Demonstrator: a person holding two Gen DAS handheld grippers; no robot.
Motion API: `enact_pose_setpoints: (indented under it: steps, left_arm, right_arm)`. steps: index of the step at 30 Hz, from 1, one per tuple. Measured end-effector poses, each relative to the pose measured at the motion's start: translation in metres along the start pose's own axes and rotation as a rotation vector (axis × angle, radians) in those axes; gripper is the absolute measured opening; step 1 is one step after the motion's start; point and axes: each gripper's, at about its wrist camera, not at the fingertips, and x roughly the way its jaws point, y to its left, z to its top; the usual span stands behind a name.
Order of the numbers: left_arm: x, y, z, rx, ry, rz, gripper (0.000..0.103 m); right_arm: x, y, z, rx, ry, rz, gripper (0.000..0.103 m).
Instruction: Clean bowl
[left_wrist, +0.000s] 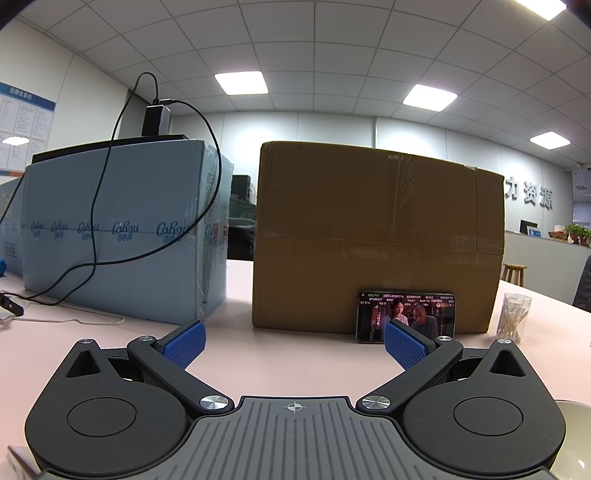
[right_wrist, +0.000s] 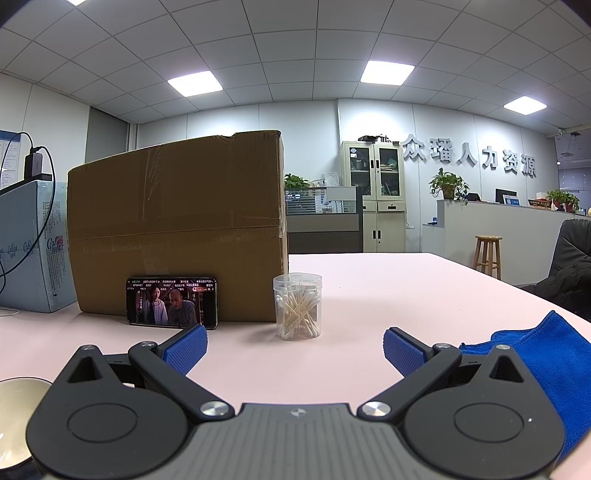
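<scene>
The pale bowl shows only as a rim at the lower right of the left wrist view (left_wrist: 576, 432) and at the lower left of the right wrist view (right_wrist: 16, 417). A blue cloth (right_wrist: 546, 362) lies on the pink table to the right of my right gripper (right_wrist: 293, 349). My right gripper is open and empty, low over the table. My left gripper (left_wrist: 293, 345) is open and empty, left of the bowl.
A brown cardboard box (left_wrist: 376, 236) stands ahead with a phone (left_wrist: 406, 317) leaning on it. A clear jar of cotton swabs (right_wrist: 297, 306) stands beside the box. A light blue box (left_wrist: 122, 229) with black cables sits at the left.
</scene>
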Motion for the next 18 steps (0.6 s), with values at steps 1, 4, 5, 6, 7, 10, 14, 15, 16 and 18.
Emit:
enact_pose_setpoints:
  steps: [1, 4, 5, 6, 7, 10, 14, 15, 16, 18]
  left_arm:
    - [0.0000, 0.0000, 0.0000, 0.000, 0.000, 0.000, 0.103]
    - [-0.0002, -0.0001, 0.0000, 0.000, 0.001, -0.001, 0.103]
    - [-0.0003, -0.0002, 0.0000, 0.000, 0.001, -0.001, 0.103]
    - [-0.0005, -0.0003, 0.0001, 0.000, 0.001, -0.001, 0.103]
    - [-0.0005, -0.0003, 0.0001, 0.000, 0.002, -0.002, 0.103]
    - [-0.0009, -0.0001, 0.0001, 0.000, 0.003, -0.002, 0.103]
    - [-0.0011, -0.0001, -0.0001, -0.001, 0.005, -0.002, 0.103]
    - [-0.0010, -0.0002, -0.0001, -0.002, 0.006, -0.001, 0.103]
    - [-0.0010, -0.0001, -0.0001, -0.002, 0.006, -0.001, 0.103]
    - [-0.0009, 0.0000, -0.0001, -0.002, 0.008, -0.003, 0.103]
  right_arm:
    - [0.0003, 0.0000, -0.0001, 0.000, 0.000, 0.000, 0.103]
    - [0.0005, 0.0000, -0.0003, 0.000, 0.000, 0.000, 0.103]
    - [0.0004, 0.0001, -0.0004, 0.000, -0.001, -0.001, 0.103]
    - [0.0006, 0.0001, -0.0003, 0.000, 0.000, -0.001, 0.103]
    - [0.0006, 0.0001, -0.0003, 0.000, 0.000, 0.000, 0.103]
    - [0.0005, 0.0001, -0.0004, 0.000, 0.000, 0.000, 0.103]
    - [0.0005, -0.0001, -0.0002, 0.000, 0.000, 0.000, 0.103]
    - [0.0005, -0.0001, -0.0002, 0.000, 0.000, 0.000, 0.103]
    - [0.0005, -0.0001, -0.0002, 0.000, 0.000, 0.000, 0.103]
    - [0.0008, 0.0000, -0.0004, 0.000, 0.001, 0.000, 0.103]
